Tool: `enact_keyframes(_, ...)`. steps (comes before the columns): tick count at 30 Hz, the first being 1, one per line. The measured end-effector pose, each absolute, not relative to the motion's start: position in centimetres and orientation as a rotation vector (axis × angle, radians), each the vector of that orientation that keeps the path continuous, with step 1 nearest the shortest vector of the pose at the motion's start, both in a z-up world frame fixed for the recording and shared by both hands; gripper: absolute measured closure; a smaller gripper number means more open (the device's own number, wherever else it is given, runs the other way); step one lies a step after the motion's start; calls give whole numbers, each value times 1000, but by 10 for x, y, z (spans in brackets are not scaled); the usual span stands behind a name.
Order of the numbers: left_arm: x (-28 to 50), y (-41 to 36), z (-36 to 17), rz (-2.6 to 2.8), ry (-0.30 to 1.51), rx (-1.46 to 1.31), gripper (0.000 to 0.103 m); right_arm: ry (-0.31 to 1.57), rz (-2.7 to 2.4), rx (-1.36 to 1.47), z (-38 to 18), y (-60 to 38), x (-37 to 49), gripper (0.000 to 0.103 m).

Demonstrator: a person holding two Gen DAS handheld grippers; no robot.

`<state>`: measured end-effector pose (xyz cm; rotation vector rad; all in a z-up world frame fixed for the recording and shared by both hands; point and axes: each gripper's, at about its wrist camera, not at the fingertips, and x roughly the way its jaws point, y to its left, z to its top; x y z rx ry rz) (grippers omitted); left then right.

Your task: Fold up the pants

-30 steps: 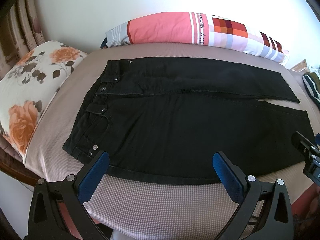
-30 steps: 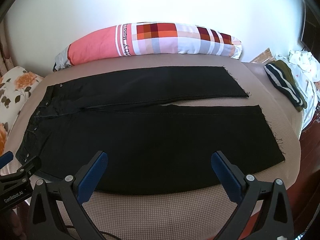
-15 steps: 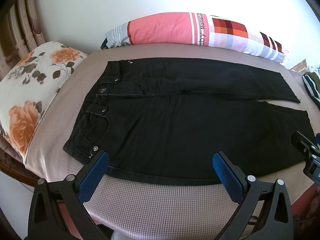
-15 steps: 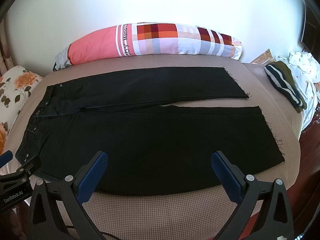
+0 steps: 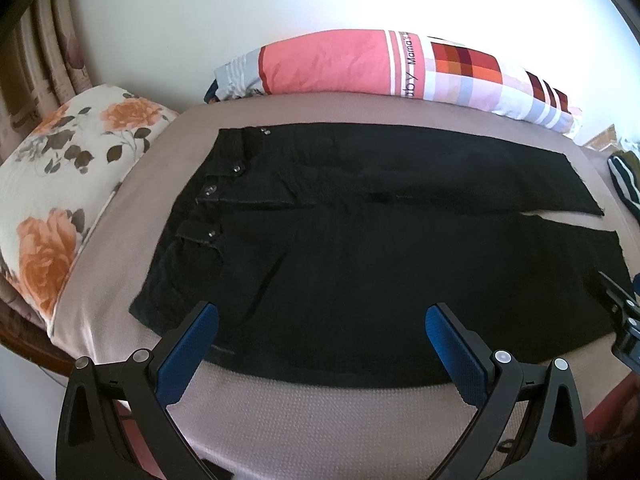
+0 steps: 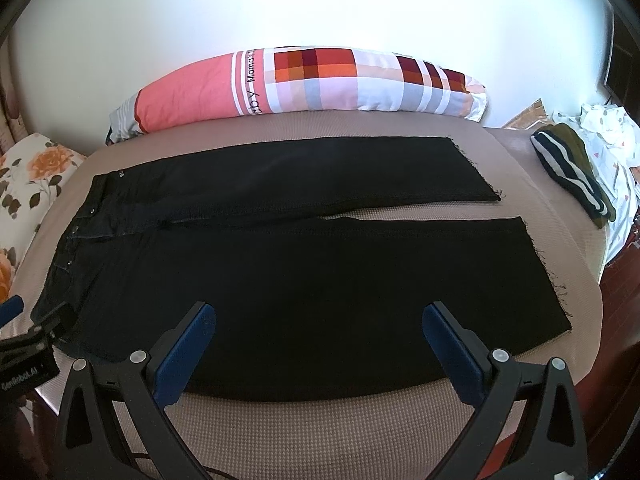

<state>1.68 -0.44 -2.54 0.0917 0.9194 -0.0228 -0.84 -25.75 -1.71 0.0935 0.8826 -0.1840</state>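
- On our far left, the floral pillow [image 5: 60,184] lies at the head of the bed [image 5: 320,420], apart from the pants' waistband; it sits where it did a second ago.
- Our left gripper [image 5: 322,326] has its jaws wide apart and holds nothing; the blue pads [image 5: 188,352] hover just over the near edge of the pants [image 5: 360,264], at the waistband end. Compared with a second ago it has crept slightly forward, so the near hem now runs between the pads rather than ahead of them.
- The pants lie flat and unfolded across the bed, front up, waistband to our left, both legs stretched to our right with a narrow gap of bedcover showing between them near the cuffs. They have not shifted at all.
- Our right gripper [image 6: 320,324] is likewise spread wide and empty, over the near leg toward the cuff end, and has barely moved.
- Behind the pants, the long checked bolster [image 6: 320,80] rests against the wall; at far right a striped dark garment [image 6: 572,172] lies on the bed corner, clear of the cuffs.
- We judge the fold has not begun: both grippers are only lining up on the near edge, probably to pinch it and carry that leg over the far one.
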Motion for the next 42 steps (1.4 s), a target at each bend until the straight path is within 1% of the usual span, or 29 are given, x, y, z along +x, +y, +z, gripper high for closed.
enact_keyframes(10, 56, 11, -15, -48, 893, 75, 0, 889, -117, 132, -16, -264, 24, 0)
enact_keyframes(15, 94, 32, -13, -92, 922, 16, 0, 899, -39, 189, -17, -264, 51, 0)
enact_keyframes(19, 135, 64, -9, -117, 943, -76, 1, 891, 13, 242, -18, -264, 73, 0)
enact_keyframes(21, 160, 86, -7, -128, 932, -125, 4, 885, 28, 273, -18, -267, 87, 0)
enact_keyframes(23, 183, 105, -9, -120, 930, -143, 12, 880, 33, 303, -20, -269, 98, 0)
enact_keyframes(24, 194, 114, -12, -120, 933, -156, 14, 878, 39, 317, -21, -270, 103, 0)
enact_keyframes(26, 223, 137, -22, -129, 955, -212, 24, 883, 38, 342, -24, -273, 117, 0)
enact_keyframes(27, 233, 146, -27, -140, 969, -241, 27, 887, 34, 347, -26, -274, 121, 0)
enact_keyframes(28, 241, 154, -31, -152, 980, -271, 32, 896, 26, 349, -28, -274, 127, 0)
enact_keyframes(29, 254, 162, -38, -179, 997, -309, 41, 903, 17, 349, -31, -274, 132, 0)
enact_keyframes(31, 274, 175, -51, -209, 1032, -365, 49, 920, 1, 350, -38, -273, 141, 0)
enact_keyframes(33, 293, 184, -63, -248, 1054, -424, 51, 938, -6, 352, -45, -272, 147, 0)
enact_keyframes(35, 310, 193, -76, -281, 1077, -478, 58, 962, -17, 349, -53, -269, 155, 0)
enact_keyframes(42, 351, 216, -112, -320, 1134, -586, 58, 1013, -24, 340, -73, -258, 176, 0)
